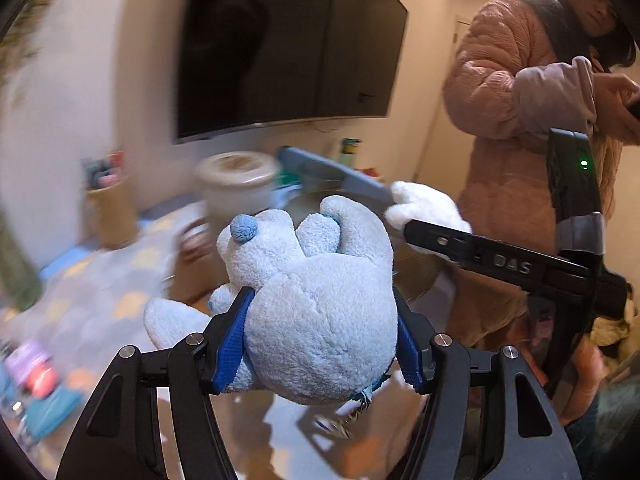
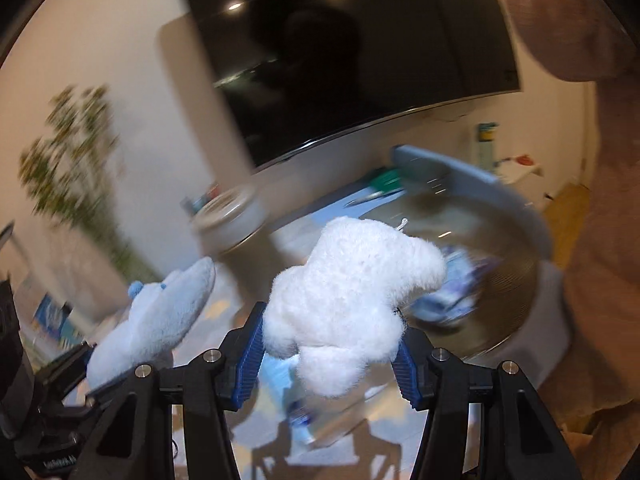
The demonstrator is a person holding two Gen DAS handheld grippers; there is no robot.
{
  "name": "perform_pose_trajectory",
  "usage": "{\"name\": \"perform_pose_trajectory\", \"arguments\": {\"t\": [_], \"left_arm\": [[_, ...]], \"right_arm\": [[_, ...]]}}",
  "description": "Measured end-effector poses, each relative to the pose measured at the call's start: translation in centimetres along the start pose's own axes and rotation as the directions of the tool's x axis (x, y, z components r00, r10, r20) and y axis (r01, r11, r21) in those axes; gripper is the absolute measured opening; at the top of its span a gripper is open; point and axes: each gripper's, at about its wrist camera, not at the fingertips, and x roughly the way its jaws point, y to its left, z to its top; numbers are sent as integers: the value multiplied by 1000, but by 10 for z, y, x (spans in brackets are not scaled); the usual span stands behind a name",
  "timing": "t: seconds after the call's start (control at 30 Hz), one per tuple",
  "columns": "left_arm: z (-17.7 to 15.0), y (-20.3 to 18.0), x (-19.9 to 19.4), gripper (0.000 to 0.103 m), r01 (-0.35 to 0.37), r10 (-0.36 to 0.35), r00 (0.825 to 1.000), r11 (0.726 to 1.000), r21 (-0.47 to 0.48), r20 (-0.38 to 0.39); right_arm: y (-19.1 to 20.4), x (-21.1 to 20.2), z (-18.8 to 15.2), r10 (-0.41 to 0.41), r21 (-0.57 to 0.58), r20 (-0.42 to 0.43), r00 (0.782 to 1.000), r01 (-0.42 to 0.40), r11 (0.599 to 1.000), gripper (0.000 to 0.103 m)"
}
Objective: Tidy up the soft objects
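Left wrist view: my left gripper (image 1: pixel 324 336) clamps a pale blue plush toy (image 1: pixel 316 300) between both blue pads, lifted off the table (image 1: pixel 100 292). Ahead and to the right of those fingers, my right gripper (image 1: pixel 404 216) pinches a white plush toy (image 1: pixel 424 204). Right wrist view: same white plush toy (image 2: pixel 352 292) fills the jaws; beyond the fingertips, a blurred round metal bin (image 2: pixel 500 280) with grey lid (image 2: pixel 460 176), then a dark television (image 2: pixel 352 52).

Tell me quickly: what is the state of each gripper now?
Left gripper: closed on the light blue plush toy.
Right gripper: closed on the white plush toy.
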Motion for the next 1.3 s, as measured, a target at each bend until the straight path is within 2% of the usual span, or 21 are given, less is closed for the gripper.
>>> {"name": "perform_pose_trajectory", "arguments": {"t": [0.07,0.23,0.37,0.43,0.5,0.6,0.77,0.93,1.03,1.2,1.3], "left_arm": [[19,-12,23,61,32,-32,999,999,-9,-10],[53,-27,67,62,44,-44,999,998,-41,2],[68,-33,98,64,7,-6,1000,999,-39,18],[71,-33,112,70,-33,34,999,999,-27,38],[69,-35,123,76,-44,45,999,999,-20,30],[65,-34,124,77,-3,3,1000,1000,-26,-4],[59,-33,96,77,51,-50,999,998,-36,20],[52,-25,35,77,63,-61,996,998,-23,70],[42,-18,-13,77,18,-18,994,1000,2,105],[19,15,-92,77,-127,127,981,992,-9,146],[-2,47,-145,77,-238,246,954,969,-69,174]], "right_arm": [[-19,4,16,-24,41,6,1000,24,999,55],[-59,35,53,-72,138,-17,997,74,988,56],[-78,64,63,-72,191,-61,996,82,978,60],[-89,78,67,-75,211,-86,994,91,973,69],[-99,87,66,-70,227,-110,992,94,969,70],[-110,88,58,-54,259,-143,988,90,962,70],[-103,62,44,-35,243,-122,992,64,968,70],[-79,33,30,-71,162,-84,994,84,983,70],[-48,11,16,-46,91,-57,997,51,995,70],[20,-14,-11,14,-69,-41,999,-17,997,70],[66,-24,-26,75,-173,-44,996,-81,982,70]]}}
